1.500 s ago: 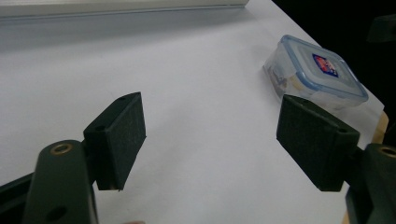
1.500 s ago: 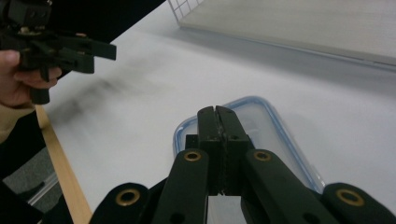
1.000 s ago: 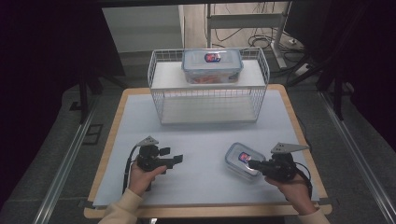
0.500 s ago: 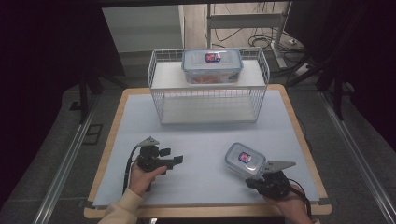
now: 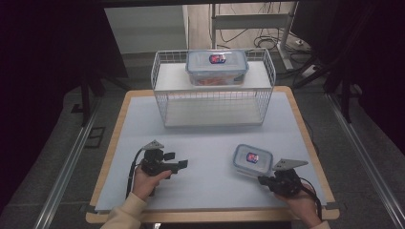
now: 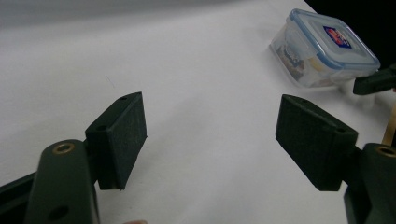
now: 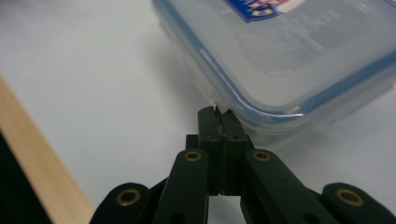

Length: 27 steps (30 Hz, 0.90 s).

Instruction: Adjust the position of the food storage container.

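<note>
My right tool [image 7: 219, 112] has its jaws pressed together, tips touching the rim of the small clear plastic box with the blue-edged lid [image 5: 252, 160] on the white worktop [image 5: 210, 138]. My left tool [image 6: 210, 140] stands open, holding nothing. Beyond, a larger matching lidded box [image 5: 217, 67] sits on the white wire rack [image 5: 212, 102].

A small box [image 5: 252, 160] lies before the wire rack [image 5: 213, 101], which carries another box [image 5: 217, 67].

The table [image 5: 205, 143] is seen from above, facing forward and down. Each gripper view is set low and close along its jaws. The small container [image 5: 252, 160] [image 6: 322, 49] [image 7: 299, 60] is shared by all three.
</note>
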### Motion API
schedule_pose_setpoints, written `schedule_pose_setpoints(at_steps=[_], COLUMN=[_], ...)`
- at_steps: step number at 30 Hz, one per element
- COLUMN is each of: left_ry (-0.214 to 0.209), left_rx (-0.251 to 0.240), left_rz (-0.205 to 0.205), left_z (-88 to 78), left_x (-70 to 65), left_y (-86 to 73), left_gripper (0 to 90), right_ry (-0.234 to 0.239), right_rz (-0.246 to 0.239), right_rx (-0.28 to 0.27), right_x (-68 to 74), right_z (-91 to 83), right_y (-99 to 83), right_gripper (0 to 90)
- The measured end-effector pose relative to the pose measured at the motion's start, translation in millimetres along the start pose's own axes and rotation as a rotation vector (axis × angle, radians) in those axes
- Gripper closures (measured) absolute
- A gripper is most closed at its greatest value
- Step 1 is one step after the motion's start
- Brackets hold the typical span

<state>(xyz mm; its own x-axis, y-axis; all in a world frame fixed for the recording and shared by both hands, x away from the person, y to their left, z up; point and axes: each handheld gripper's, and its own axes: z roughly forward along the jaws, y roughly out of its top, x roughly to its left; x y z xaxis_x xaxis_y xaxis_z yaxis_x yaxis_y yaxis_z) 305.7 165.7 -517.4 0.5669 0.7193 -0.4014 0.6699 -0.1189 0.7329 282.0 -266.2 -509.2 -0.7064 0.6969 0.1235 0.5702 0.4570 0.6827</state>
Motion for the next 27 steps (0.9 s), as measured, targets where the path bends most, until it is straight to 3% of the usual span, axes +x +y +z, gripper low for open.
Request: schedule_pose_setpoints(at_steps=[5,10,13,15,18,22,27], left_ry=[0.004,0.007,0.011,0.013,0.014,0.019,0.024], left_rx=[0.001,0.003,0.001,-0.002,-0.001,0.0,0.004], left_rz=[-0.002,0.001,0.001,-0.001,-0.004,-0.001,-0.002], left_z=[1.6,1.4,0.2,-0.2,0.0,0.9,1.5], left_x=[0.5,0.3,0.1,0.8,1.7,1.4,1.9], left_y=[-0.1,-0.3,-0.3,-0.1,0.1,0.4,0.4], left_gripper=[24.4,24.2,24.2,24.2,24.2,24.1,24.1], right_ry=[-0.03,-0.031,-0.031,-0.045,-0.101,-0.132,-0.116], right_rz=[0.047,0.063,0.082,0.091,0.155,0.19,0.212], right_rx=[-0.017,-0.025,-0.034,-0.041,-0.065,-0.07,-0.058], right_x=[-14.8,-19.5,-19.8,-22.3,-37.5,-50.5,-59.7], right_z=[0.7,0.1,-8.7,-15.9,-25.2,-22.3,-9.5], right_y=[-1.1,-1.4,-4.2,-7.1,-9.5,-7.2,1.4], right_gripper=[89.5,89.5,89.4,89.4,89.4,89.4,89.4])
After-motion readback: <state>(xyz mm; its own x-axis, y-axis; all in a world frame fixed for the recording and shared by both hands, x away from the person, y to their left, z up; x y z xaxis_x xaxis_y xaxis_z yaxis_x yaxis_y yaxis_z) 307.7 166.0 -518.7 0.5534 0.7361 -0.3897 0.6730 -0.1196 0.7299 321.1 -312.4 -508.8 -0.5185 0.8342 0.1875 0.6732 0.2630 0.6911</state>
